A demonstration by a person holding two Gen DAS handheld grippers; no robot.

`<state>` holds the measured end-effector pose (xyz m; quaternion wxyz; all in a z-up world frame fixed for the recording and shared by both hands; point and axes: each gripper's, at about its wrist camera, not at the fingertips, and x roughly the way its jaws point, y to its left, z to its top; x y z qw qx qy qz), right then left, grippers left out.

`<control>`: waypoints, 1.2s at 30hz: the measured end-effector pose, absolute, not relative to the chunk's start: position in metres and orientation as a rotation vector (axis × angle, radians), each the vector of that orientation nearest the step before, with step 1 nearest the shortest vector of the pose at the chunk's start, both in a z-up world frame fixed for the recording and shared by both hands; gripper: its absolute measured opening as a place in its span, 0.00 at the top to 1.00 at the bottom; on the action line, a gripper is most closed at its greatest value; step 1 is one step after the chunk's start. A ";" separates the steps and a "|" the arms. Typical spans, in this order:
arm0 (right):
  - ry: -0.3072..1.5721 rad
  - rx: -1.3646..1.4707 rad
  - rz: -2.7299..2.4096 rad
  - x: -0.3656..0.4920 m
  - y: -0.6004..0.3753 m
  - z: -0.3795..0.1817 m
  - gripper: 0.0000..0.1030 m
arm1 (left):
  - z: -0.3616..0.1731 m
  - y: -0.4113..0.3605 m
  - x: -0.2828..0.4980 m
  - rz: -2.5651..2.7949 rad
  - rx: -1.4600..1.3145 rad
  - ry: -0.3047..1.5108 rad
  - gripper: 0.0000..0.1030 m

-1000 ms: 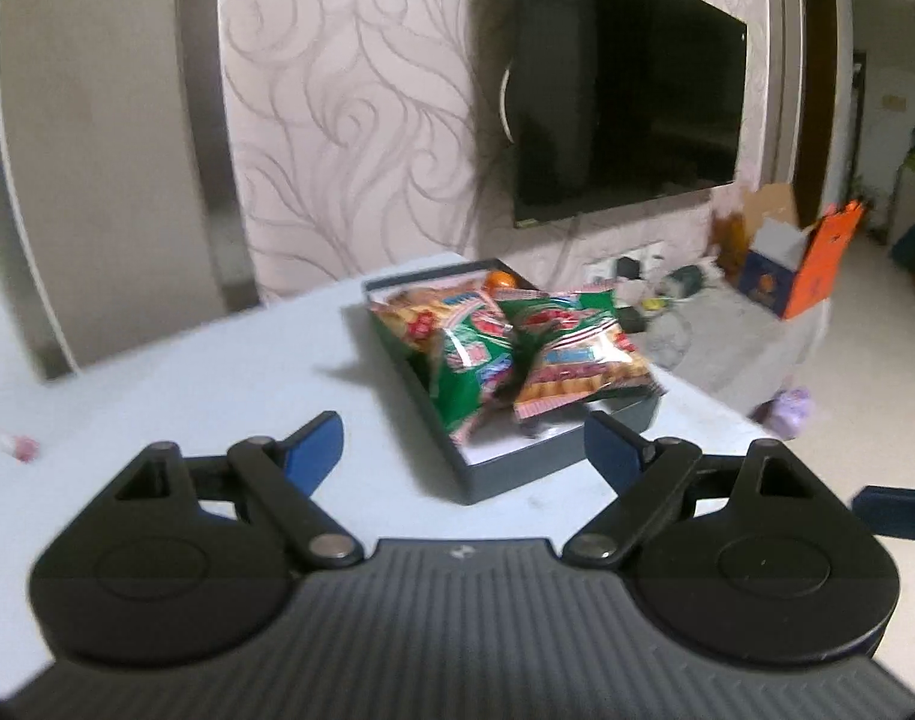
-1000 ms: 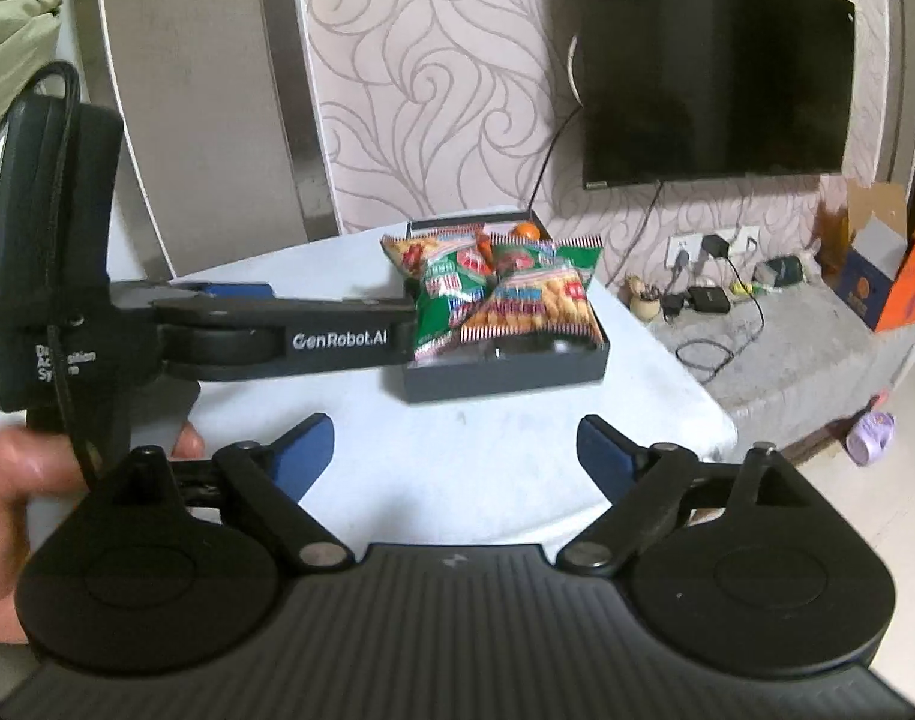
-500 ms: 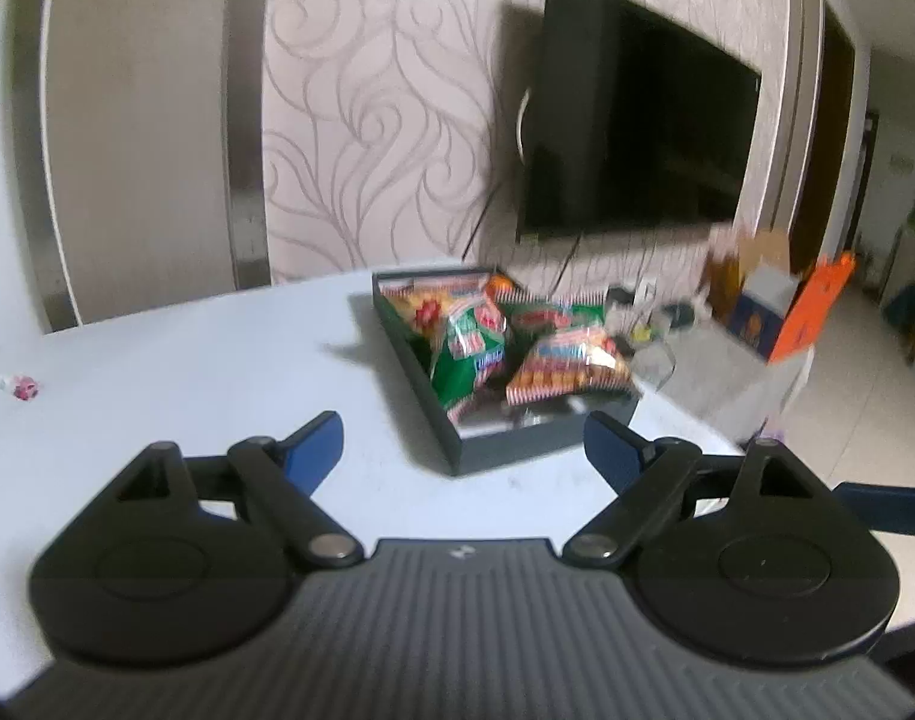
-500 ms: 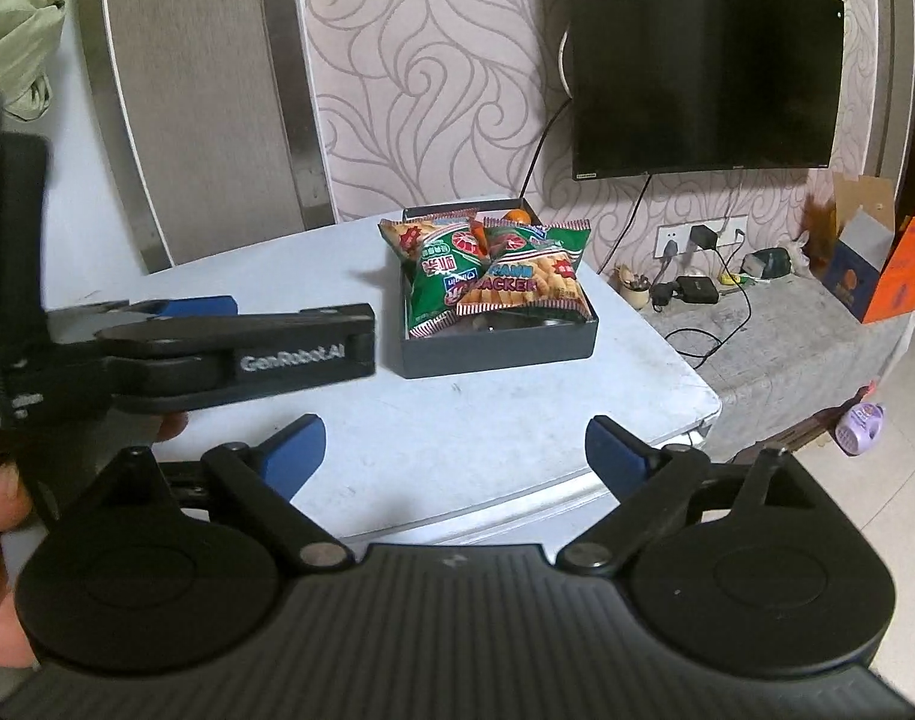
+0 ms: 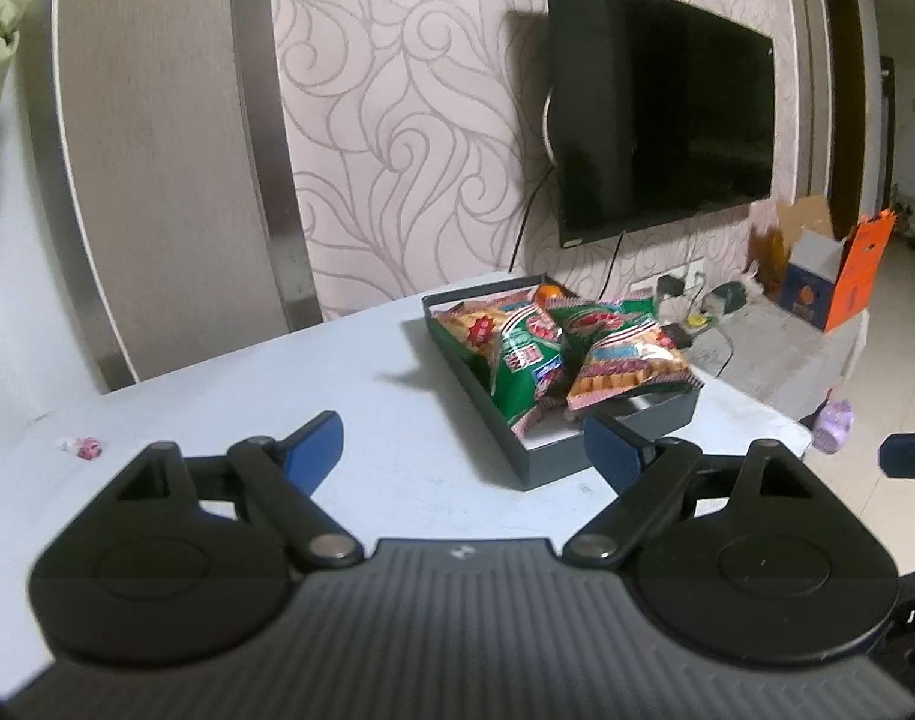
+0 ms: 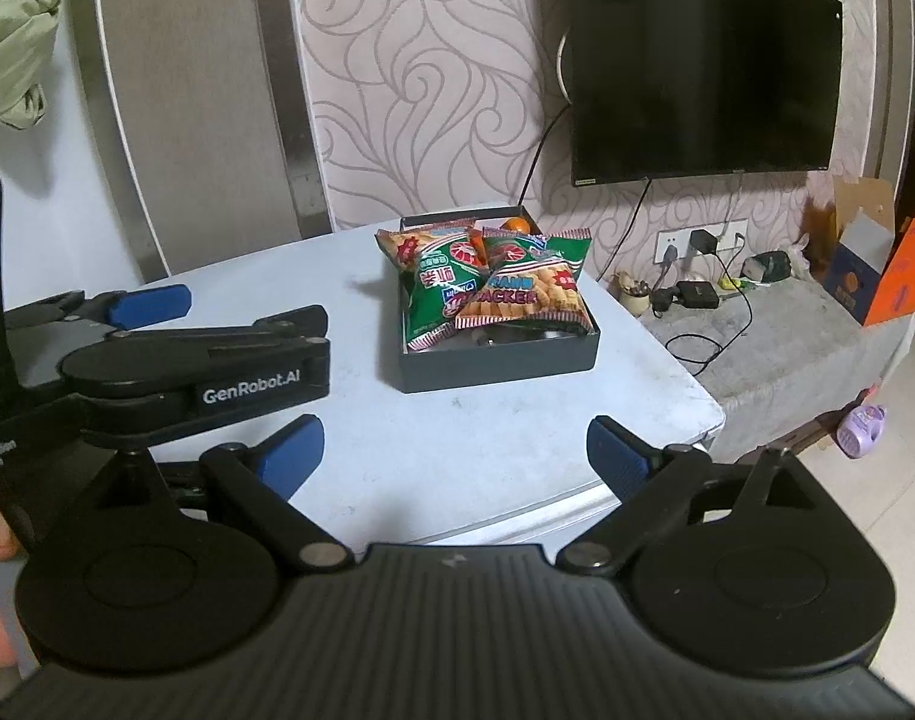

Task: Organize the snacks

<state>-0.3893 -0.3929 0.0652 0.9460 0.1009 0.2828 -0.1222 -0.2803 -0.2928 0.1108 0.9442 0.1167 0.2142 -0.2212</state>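
A: Left wrist view?
B: No print readable. The left gripper point(image 5: 462, 443) is spread wide, pinching nothing. The dark rectangular cardboard box point(image 5: 607, 450) of green-and-orange snack packets point(image 5: 532, 360) sits at one o'clock beyond it, near the pale table's point(image 5: 277, 384) right edge; bare tabletop at eleven.
A: Right wrist view?
B: "GenRobot.AI" is printed on the left gripper at nine o'clock; one packet reads "CRACKER". The right gripper point(image 6: 455, 447) is spread, empty; the box lies at twelve, apart.

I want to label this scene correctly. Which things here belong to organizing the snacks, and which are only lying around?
Belong to the job:
- snack packets
- dark box holding them
- orange item at the box's back
- small pink candy loose on the table

Just lying about:
- TV
- chargers and cables
- orange carton
- green cloth
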 end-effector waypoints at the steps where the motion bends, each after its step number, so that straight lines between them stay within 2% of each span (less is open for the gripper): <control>1: 0.579 0.206 -0.249 -0.388 -0.394 0.065 0.06 | 0.110 -0.294 -0.280 -0.443 0.249 0.439 0.14; 5: 0.579 0.210 -0.247 -0.387 -0.396 0.063 0.06 | 0.111 -0.294 -0.272 -0.452 0.217 0.492 0.14; 36: 0.582 0.245 -0.237 -0.382 -0.414 0.059 0.04 | 0.114 -0.308 -0.260 -0.418 0.209 0.481 0.14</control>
